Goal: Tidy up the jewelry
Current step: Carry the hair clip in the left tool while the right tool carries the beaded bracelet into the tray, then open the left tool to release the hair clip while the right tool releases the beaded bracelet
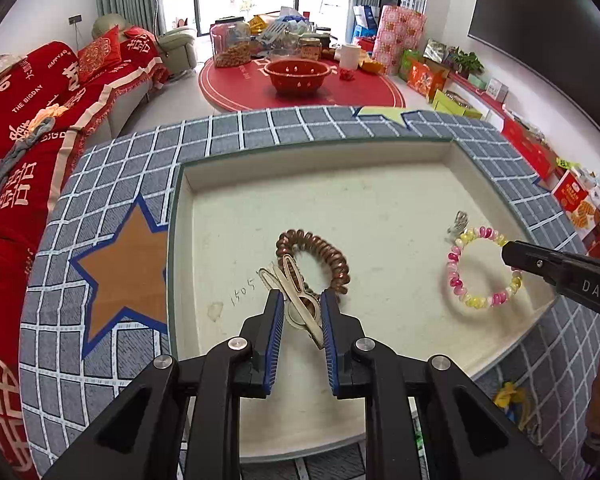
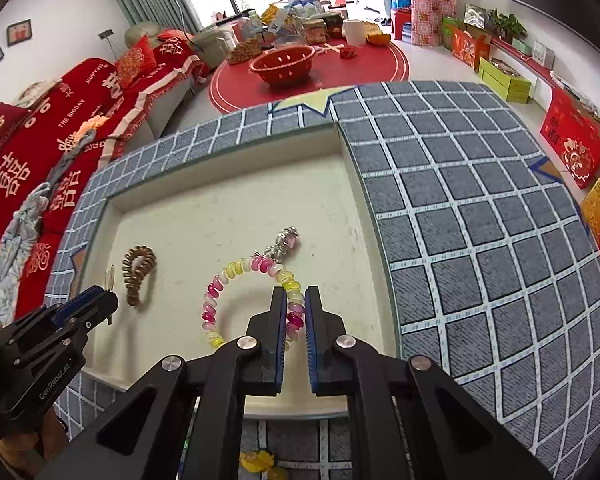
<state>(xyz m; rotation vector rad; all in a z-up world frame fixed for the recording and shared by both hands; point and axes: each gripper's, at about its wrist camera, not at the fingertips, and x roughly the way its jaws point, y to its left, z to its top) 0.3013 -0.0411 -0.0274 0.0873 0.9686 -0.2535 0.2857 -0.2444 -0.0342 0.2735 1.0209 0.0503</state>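
**Both pieces over the tray, neither let go**

Over the cream tray (image 1: 380,184), set on a grey checked mat (image 1: 112,184), both grippers carry jewelry low above the floor of the tray. The left gripper (image 1: 300,300) is clenched on a pale hair clip (image 1: 296,300) whose tip juts toward 10 o'clock; a brown coil (image 1: 320,256) sits right behind the clip at 12 o'clock, and whether it rests on the tray or hangs with the clip I cannot tell. The right gripper (image 2: 296,300) is pinched tight on the pink-and-yellow coil bracelet (image 2: 236,292), gripping its loop at the 4 o'clock side; the silver charm (image 2: 286,240) lies at the loop's 1 o'clock.

Judging by this, the task is well along: all three pieces visible are within the tray's walls, and what remains looks to be opening the jaws and drawing back. A yellow trinket (image 2: 260,462) lies on the mat at 6 o'clock, outside the tray; it may be left to collect.

Both grippers tilt steeply downward, fingers toward the tray floor, the left at the tray's 8 o'clock, the right at 4 o'clock, well apart.
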